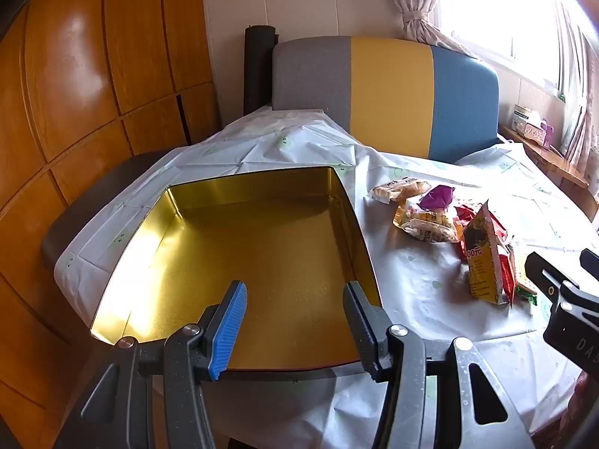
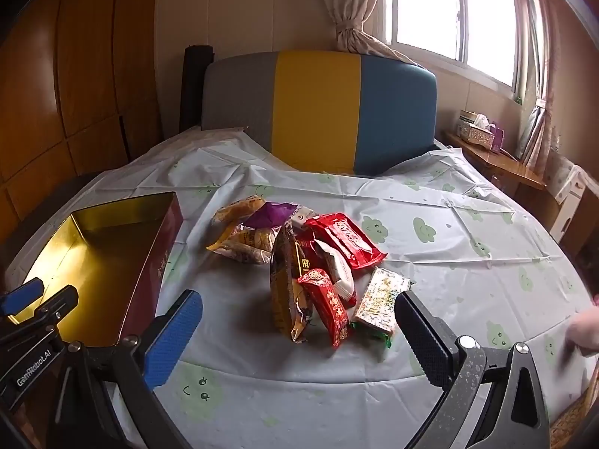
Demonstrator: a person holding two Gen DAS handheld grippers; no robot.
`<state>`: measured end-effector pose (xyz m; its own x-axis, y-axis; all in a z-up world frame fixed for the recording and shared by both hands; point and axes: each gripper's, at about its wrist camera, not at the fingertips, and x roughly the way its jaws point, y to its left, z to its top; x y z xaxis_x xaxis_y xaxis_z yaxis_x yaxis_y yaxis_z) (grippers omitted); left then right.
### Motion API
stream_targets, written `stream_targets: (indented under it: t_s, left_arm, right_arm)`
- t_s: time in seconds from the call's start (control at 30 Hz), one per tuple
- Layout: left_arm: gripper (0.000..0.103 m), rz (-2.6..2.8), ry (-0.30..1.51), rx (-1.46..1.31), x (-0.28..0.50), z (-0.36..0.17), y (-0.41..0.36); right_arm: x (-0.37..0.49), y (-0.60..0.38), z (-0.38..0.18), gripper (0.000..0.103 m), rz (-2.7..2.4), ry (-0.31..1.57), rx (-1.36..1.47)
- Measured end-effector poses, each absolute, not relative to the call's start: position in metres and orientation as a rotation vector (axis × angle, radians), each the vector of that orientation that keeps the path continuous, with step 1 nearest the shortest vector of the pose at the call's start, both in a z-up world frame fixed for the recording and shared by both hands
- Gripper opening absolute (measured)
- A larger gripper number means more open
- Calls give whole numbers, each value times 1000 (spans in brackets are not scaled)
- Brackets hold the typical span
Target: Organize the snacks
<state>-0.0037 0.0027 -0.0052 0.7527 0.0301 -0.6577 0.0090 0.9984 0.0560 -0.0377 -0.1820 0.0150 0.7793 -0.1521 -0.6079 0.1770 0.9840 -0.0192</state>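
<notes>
A square tin [image 1: 262, 183], gold inside and red outside, lies open on the table with nothing in it. My left gripper [image 1: 295, 286] hangs open over the tin's near edge, nothing between its fingers. To the right of the tin [image 2: 164, 247] lies a pile of snacks [image 2: 307, 262]: a tall yellow-brown pack [image 2: 288, 288], red packets [image 2: 348, 239], a purple wrapper [image 2: 273, 213] and a pale speckled packet [image 2: 382, 299]. My right gripper [image 2: 299, 295] stands wide open just in front of the pile, touching nothing. The pile [image 1: 449, 224] also shows in the left wrist view.
A white plastic cloth with green cloud faces [image 2: 449, 247] covers the table. Behind it stands a chair with a grey, yellow and blue back [image 2: 318, 112]. A wooden wardrobe [image 1: 93, 93] is at the left, a window shelf with a tissue box [image 2: 477, 131] at the right. A hand [image 2: 584, 329] shows at the right edge.
</notes>
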Motion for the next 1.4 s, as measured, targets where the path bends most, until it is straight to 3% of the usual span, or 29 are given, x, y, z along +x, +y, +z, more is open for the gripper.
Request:
stream_targets:
  t_s: [1.4]
  left_arm:
    - [55, -124, 746, 79, -4, -1, -18]
  right_arm:
    - [-18, -256, 46, 103, -180, 639, 135]
